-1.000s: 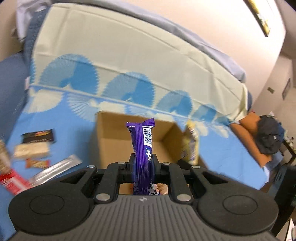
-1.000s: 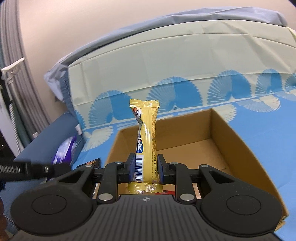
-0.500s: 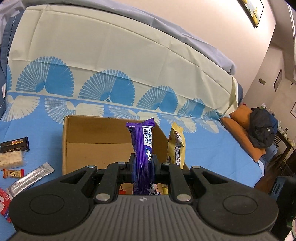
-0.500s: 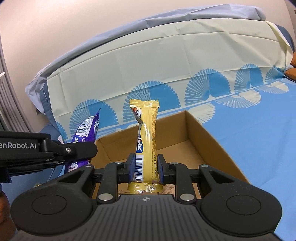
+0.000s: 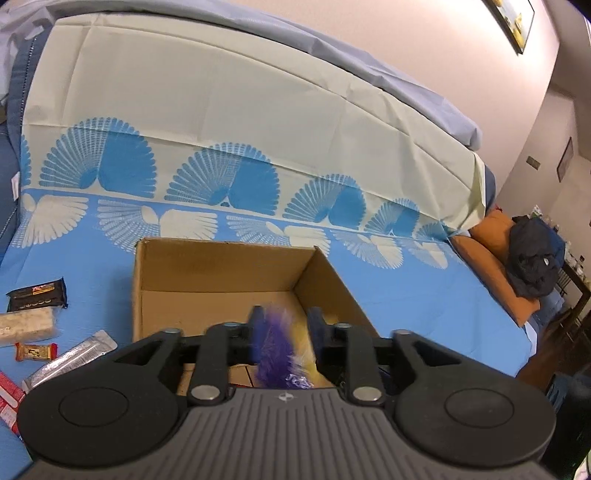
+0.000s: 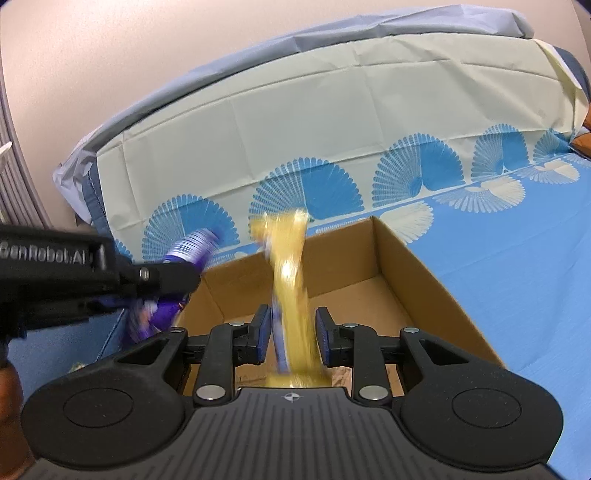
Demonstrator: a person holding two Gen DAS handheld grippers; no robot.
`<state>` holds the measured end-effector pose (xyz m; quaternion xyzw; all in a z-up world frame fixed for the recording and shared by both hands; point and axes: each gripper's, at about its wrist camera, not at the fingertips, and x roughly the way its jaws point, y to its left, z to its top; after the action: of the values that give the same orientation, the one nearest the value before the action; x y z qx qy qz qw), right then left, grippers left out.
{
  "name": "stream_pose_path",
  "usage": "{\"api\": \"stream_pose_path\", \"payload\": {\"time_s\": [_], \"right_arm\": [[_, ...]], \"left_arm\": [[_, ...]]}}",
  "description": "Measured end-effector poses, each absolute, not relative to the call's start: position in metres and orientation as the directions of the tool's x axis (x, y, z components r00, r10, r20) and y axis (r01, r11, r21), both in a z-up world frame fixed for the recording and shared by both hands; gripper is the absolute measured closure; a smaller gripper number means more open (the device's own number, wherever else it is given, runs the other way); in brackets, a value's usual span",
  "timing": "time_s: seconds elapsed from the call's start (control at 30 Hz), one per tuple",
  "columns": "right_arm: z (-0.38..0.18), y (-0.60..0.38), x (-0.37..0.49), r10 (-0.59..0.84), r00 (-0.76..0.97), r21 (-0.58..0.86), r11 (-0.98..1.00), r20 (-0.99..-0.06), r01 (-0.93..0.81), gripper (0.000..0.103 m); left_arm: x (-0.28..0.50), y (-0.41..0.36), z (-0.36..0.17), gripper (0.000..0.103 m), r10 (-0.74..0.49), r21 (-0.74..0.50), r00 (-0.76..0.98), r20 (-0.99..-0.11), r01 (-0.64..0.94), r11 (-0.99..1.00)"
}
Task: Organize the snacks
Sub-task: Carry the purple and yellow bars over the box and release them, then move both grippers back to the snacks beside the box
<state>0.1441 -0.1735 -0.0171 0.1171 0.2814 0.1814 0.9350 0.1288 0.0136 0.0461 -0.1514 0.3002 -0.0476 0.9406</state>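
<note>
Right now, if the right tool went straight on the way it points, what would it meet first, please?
Probably the yellow snack bar, blurred and loose between the open right tool's pads. Beyond it lies the cardboard box, likely its floor or far wall; depth is unclear.

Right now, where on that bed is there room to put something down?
The blue sheet right of the cardboard box is bare up to the orange cushion. The strip behind the box is free too. Left of it, loose snacks crowd the sheet.

Likely a home bedroom, bed (image 5: pixel 424 291) in blue patterned sheet, framed picture (image 5: pixel 515 22)
</note>
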Motion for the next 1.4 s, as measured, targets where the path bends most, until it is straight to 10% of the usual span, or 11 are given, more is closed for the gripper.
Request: {"api": "stream_pose_path", "payload": {"time_s": [0.17,0.5,0.73,1.27,1.4], "right_arm": [[-0.019,-0.172,0.144,0.387,0.775,0.294,0.917,-0.5,-0.269,0.053],[-0.024,-0.161,0.136,0.35,0.779,0.197,0.937,-0.52,-0.29,0.05],[-0.028,-0.15,0.125,0.354,0.775,0.164,0.934,-0.524,-0.317,0.05],[-0.023,-0.085,0.094,0.477,0.738,0.12,0.867,-0.478,-0.483,0.051],[-0.017,-0.069,0.087,0.536,0.711,0.107,0.825,-0.455,-0.555,0.068]], "left_arm": [[0.107,0.018,0.047,0.037,-0.088,-0.228,0.866,-0.492,-0.03,0.973],[0.038,0.089,0.01,0.031,-0.054,-0.22,0.852,-0.522,-0.072,0.973],[-0.018,0.178,-0.047,0.086,0.098,-0.127,0.805,-0.585,-0.21,0.969],[-0.043,0.236,-0.078,0.081,0.155,-0.194,0.8,-0.579,-0.32,0.927],[-0.036,0.241,-0.08,0.078,0.192,-0.199,0.785,-0.589,-0.37,0.907]]}}
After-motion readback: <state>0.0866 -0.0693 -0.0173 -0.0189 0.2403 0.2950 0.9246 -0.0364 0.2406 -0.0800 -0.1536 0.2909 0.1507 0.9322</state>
